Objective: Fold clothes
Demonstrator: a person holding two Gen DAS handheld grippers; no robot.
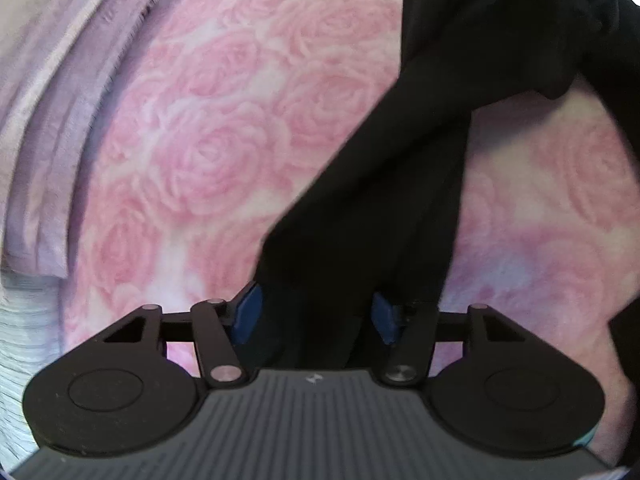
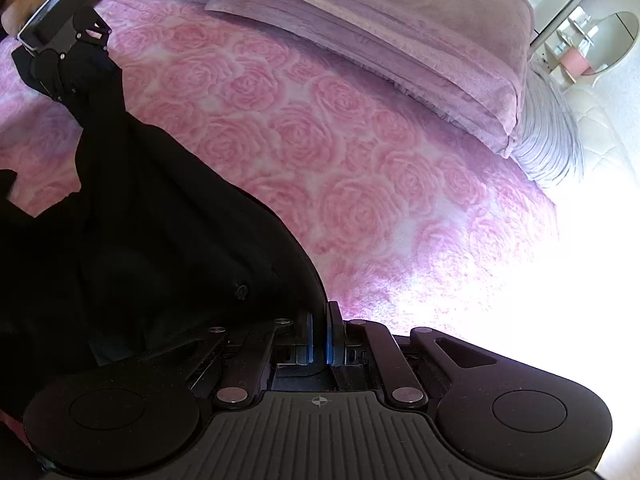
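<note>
Aloft, black garment [image 1: 384,184] between claws

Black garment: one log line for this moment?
left tongs: gripping black garment | right tongs: gripping it | garment: lifted over rose blanket

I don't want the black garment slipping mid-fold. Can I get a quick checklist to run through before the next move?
1. Right gripper shut on the black garment: ok.
2. Left gripper grip on the garment: pads apart around a thick bunch, cannot tell if firm.
3. Garment lifted between both grippers: ok.
4. Rose-print blanket bare below for laying down: ok.
5. Folded purple blanket out of the way: ok.
6. Garment spread flat and untwisted: not ok, bunched.
</note>
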